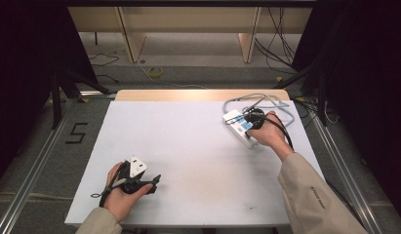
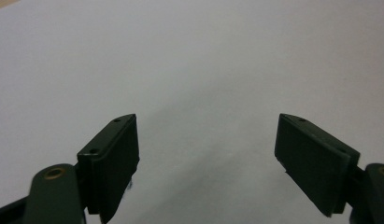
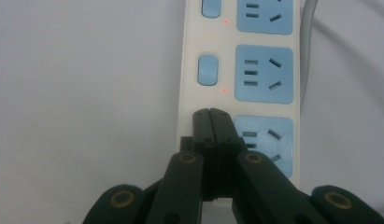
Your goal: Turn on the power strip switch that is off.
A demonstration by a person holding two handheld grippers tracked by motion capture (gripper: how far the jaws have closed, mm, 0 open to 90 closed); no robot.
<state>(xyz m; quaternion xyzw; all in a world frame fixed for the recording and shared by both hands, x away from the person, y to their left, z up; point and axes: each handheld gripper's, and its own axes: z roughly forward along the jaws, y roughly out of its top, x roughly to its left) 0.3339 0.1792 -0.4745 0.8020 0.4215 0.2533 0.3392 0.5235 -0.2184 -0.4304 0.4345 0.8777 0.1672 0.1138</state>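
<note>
Thing in hand: power strip [image 3: 255, 70] — a white bar with blue socket faces, a blue rocker switch [image 3: 208, 70] beside each socket and a small red light under each switch.
Where it lies: flat on the table [image 1: 188, 146], far right part, slanting; its grey cord [image 1: 266, 100] loops behind it toward the table's back edge.
How it will likely handle: rigid plastic shell, light enough to skid on the smooth top if pushed sideways — the stiff cord may tug it round.
Where to take hold: across the narrow width of the bar for a lift; for a switch, a straight downward press with closed tips should do.
Right hand-held gripper [image 3: 211, 114]: jaws pressed together with nothing between them, tips over the strip's near end beside the nearest socket, about where that socket's switch would sit — contact cannot be told.
Left hand-held gripper [image 2: 206, 163]: jaws wide apart, nothing between, over bare table at the near left, well apart from the strip.
</note>
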